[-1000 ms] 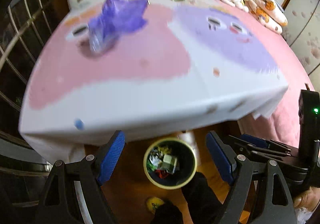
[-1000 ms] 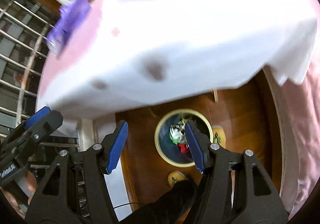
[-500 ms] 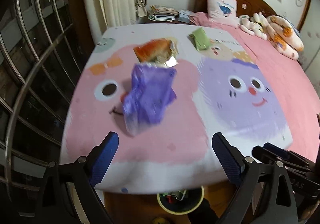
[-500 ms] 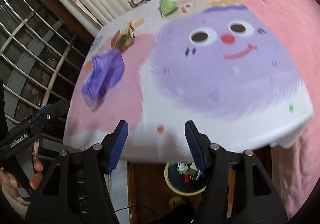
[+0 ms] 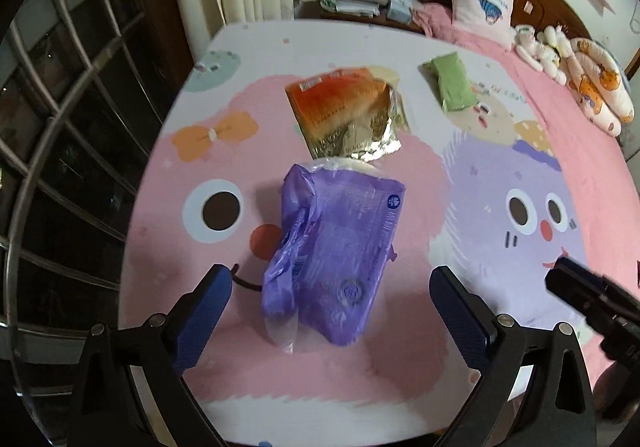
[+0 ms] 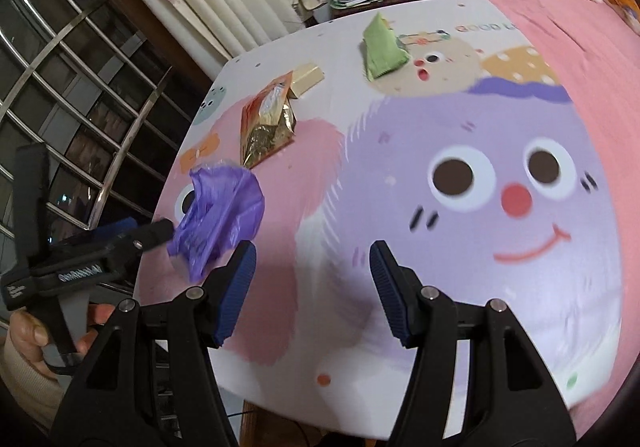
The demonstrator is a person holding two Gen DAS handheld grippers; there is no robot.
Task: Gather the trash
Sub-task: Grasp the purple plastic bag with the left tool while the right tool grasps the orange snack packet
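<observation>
Left gripper (image 5: 326, 311) angled steeply down, its jaws opening wide — nothing pinched between them; right gripper (image 6: 312, 283) part-open and empty, tilted downward alongside.

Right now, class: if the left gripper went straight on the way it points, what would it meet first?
Most likely the purple wrapper, lying on the table between the opening, empty jaws of the left gripper; depth is uncertain.

Both wrist cameras look steeply down along their claws at the table (image 5: 348, 35). Both show the purple bag (image 5: 336, 259) (image 6: 222, 215): near, ahead of the left claw, left of the right one.
</observation>
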